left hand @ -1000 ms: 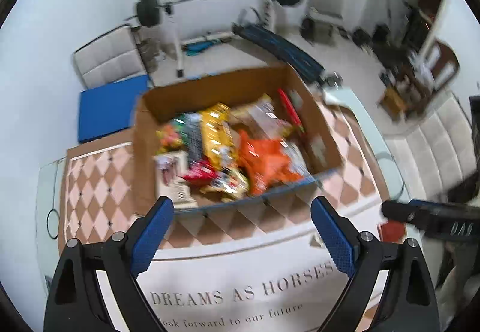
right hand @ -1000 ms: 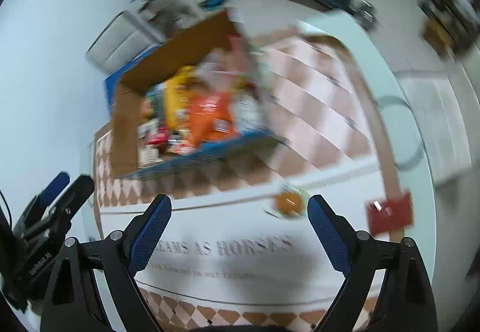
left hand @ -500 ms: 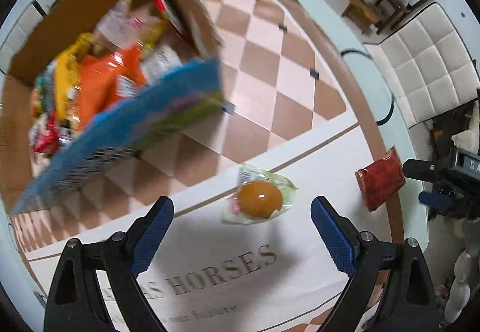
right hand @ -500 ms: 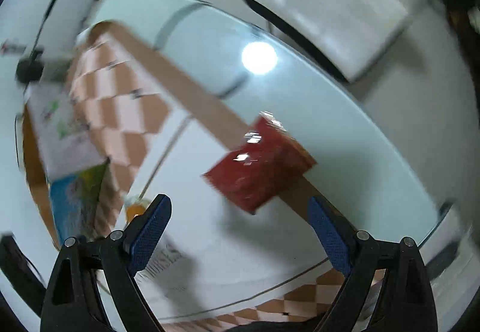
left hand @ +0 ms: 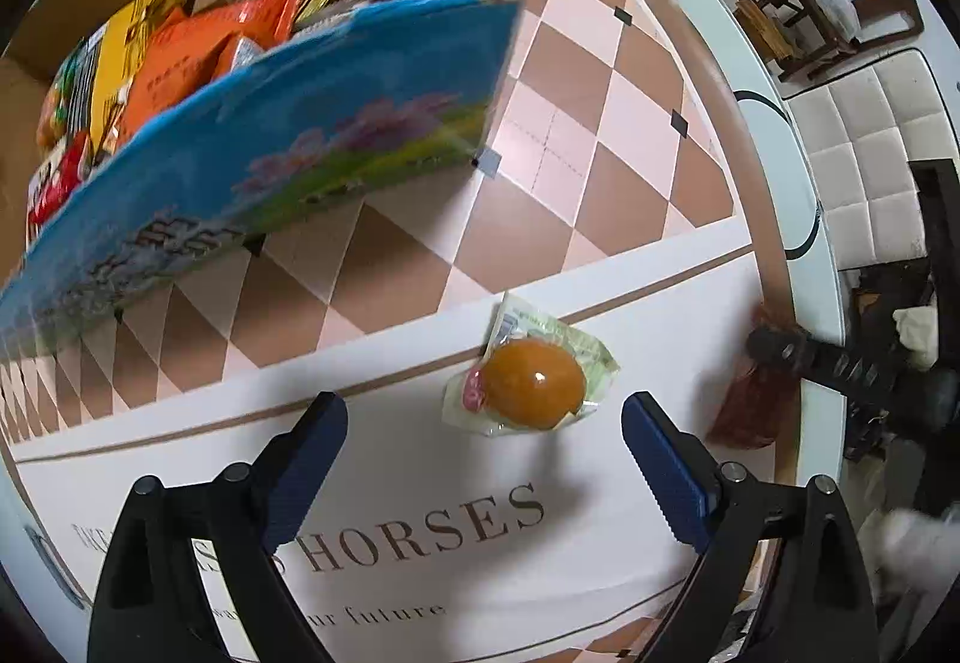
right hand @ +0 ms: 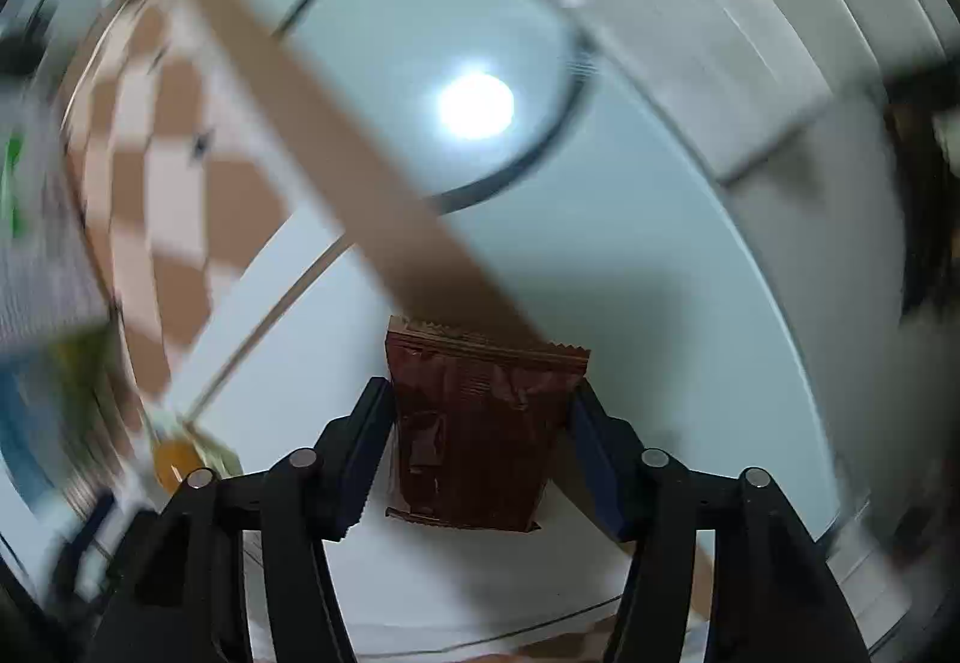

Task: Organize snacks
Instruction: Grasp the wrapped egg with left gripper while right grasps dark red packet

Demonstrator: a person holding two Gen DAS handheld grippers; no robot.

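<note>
A clear packet with an orange round snack (left hand: 531,384) lies on the white table mat (left hand: 420,543), just ahead of my open, empty left gripper (left hand: 483,444). The cardboard snack box (left hand: 258,147) full of packets stands at the upper left. My right gripper (right hand: 480,423) has its fingers closed against both sides of a dark red snack packet (right hand: 474,423) lying on the table near its edge. That packet (left hand: 750,411) and the right gripper (left hand: 840,363) also show at the right in the left wrist view. The orange snack (right hand: 174,459) shows blurred at lower left in the right wrist view.
The mat has a brown and pink diamond pattern (left hand: 570,135) and a brown border (right hand: 360,171). The glass table edge (left hand: 804,219) curves along the right. A padded white chair (left hand: 870,147) stands beyond it, with dark furniture (left hand: 798,3) further off.
My left gripper has moved down closer to the orange snack. My right gripper has swung down onto the red packet and its fingers have closed in on it.
</note>
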